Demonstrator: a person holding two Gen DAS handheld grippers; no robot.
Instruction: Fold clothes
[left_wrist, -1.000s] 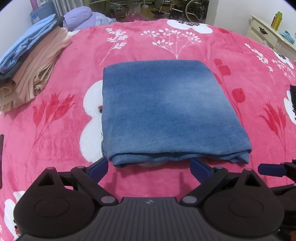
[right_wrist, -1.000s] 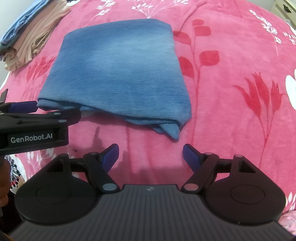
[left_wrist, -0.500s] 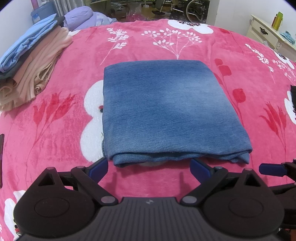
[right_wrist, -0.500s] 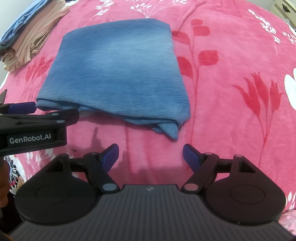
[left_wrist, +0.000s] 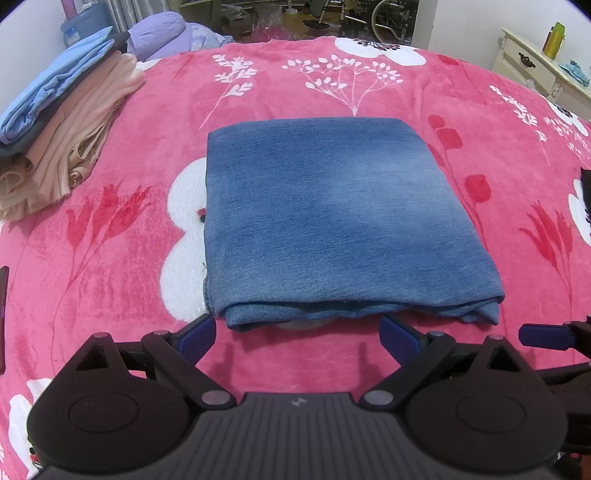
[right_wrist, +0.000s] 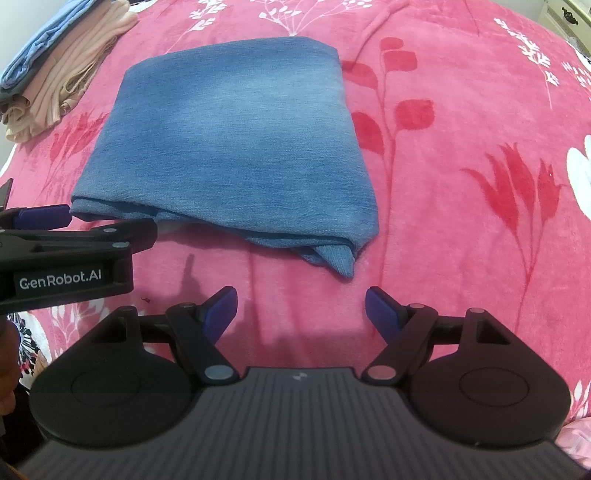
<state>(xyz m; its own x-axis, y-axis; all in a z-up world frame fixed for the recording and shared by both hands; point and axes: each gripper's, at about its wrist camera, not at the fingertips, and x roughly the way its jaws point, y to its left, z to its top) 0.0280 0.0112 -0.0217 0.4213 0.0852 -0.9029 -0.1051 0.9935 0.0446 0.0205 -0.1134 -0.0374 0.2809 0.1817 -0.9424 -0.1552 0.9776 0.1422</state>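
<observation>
Left wrist view: folded denim (left_wrist: 332, 218) on pink floral blanket (left_wrist: 110, 258), both tools spread empty.

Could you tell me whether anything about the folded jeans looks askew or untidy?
Mostly neat, but the jeans have one loose corner poking out from the near right edge, past the otherwise straight fold. A bit of white fabric also peeks from under the near edge. Both grippers are open and hold nothing.
</observation>
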